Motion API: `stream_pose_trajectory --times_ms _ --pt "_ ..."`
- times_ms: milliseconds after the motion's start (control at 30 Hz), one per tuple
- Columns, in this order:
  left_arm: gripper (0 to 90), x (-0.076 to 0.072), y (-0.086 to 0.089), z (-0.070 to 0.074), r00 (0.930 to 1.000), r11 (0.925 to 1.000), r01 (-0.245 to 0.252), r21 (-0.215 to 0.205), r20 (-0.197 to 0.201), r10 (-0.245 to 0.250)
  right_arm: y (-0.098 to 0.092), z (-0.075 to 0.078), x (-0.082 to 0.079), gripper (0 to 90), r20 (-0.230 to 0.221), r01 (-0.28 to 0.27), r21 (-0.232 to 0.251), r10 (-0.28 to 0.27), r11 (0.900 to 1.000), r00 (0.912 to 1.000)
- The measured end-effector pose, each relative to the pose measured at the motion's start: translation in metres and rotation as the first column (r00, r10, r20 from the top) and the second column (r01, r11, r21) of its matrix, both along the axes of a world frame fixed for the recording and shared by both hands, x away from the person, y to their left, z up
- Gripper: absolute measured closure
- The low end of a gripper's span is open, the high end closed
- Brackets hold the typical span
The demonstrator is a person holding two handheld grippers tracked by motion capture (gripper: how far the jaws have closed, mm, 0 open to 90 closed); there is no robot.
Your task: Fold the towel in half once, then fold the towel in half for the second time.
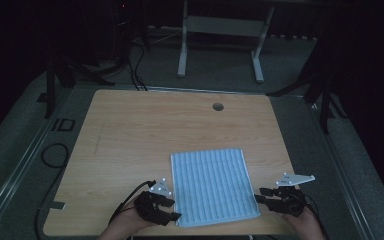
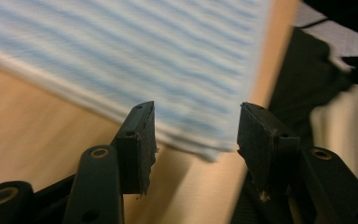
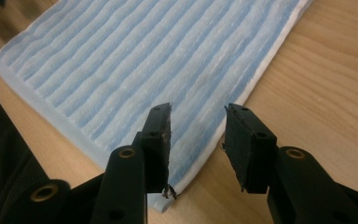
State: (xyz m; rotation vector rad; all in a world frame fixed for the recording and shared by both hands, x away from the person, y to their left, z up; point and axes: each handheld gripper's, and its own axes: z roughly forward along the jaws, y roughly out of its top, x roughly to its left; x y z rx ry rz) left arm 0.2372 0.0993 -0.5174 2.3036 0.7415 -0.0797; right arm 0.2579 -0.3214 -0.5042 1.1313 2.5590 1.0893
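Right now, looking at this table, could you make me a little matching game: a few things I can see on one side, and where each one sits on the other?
Things:
1. striped cloth
2. left gripper
3. right gripper
4. round hole

Places:
A. at the cloth's near right corner, jaws open
B. in the tabletop near the far edge
C. lying flat on the table's near half
D. at the cloth's near left corner, jaws open

Pairs: 1-C, 2-D, 3-A, 4-B
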Motion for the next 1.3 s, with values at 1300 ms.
stream_pose_trajectory --times_ms 1300 --pt "36.4 0.135 0.011 -0.001 0.9449 0.9472 -0.32 0.015 0.077 0.318 0.036 0.011 0.153 47.1 -0.011 0.078 -0.062 -0.079 0.995 0.9968"
